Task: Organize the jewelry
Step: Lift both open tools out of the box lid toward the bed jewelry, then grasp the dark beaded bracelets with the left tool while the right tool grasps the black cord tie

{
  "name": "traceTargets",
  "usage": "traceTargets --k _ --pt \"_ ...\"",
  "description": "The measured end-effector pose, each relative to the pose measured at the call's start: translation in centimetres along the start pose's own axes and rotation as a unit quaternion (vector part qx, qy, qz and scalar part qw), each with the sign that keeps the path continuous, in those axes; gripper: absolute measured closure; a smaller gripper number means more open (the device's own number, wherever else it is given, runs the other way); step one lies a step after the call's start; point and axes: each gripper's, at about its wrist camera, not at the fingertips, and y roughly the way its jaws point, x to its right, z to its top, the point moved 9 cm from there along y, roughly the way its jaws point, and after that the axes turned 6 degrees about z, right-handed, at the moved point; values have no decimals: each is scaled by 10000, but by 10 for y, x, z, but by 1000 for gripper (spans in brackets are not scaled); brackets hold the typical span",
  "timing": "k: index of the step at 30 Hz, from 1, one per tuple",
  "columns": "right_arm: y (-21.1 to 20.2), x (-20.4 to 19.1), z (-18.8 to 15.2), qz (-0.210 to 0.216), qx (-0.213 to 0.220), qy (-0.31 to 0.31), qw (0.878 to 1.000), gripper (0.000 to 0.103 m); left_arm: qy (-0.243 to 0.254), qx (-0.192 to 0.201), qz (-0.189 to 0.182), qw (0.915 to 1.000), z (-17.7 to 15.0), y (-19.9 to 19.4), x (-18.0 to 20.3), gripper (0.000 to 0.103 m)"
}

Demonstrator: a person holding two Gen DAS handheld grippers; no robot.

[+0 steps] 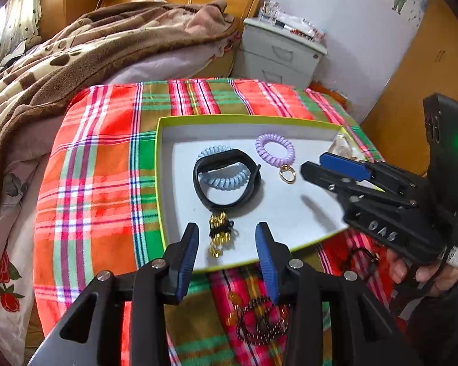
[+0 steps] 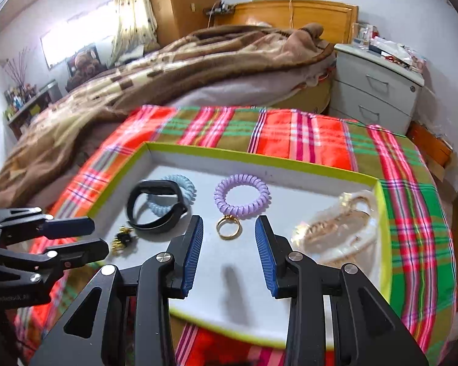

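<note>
A white tray with a yellow-green rim lies on a plaid cloth. In it are a black band over a light blue coil bracelet, a purple coil bracelet, a gold ring, a gold-and-black bead piece and a clear bag of gold chain. My left gripper is open just above the bead piece. My right gripper is open over the gold ring. Neither holds anything.
A dark beaded necklace with amber beads and a small black piece lie on the plaid cloth in front of the tray. Behind it are a bed with a brown blanket and a grey nightstand.
</note>
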Motion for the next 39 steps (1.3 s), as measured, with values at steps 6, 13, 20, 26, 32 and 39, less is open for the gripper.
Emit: traceTargets --k 6,13,20,26,32,39 --pt "-44 10 -14 -145 342 250 9990 66 32 146 -113 9998 -20 -24 3 63" --pt "-75 19 -36 -279 527 490 9970 66 189 242 -159 9994 -40 -39 15 63" --pt "-82 29 -62 -411 425 621 9963 66 374 43 -415 9984 -57 -33 40 63" --pt "-84 39 -84 -454 335 780 9954 66 431 -101 -457 9980 -63 -19 57 63" --pt "-88 38 -90 -395 363 821 9952 66 388 -289 -335 9983 -67 -2 61 63" --pt "-88 34 -90 -298 402 794 9956 66 195 -360 -377 9985 -63 5 54 63"
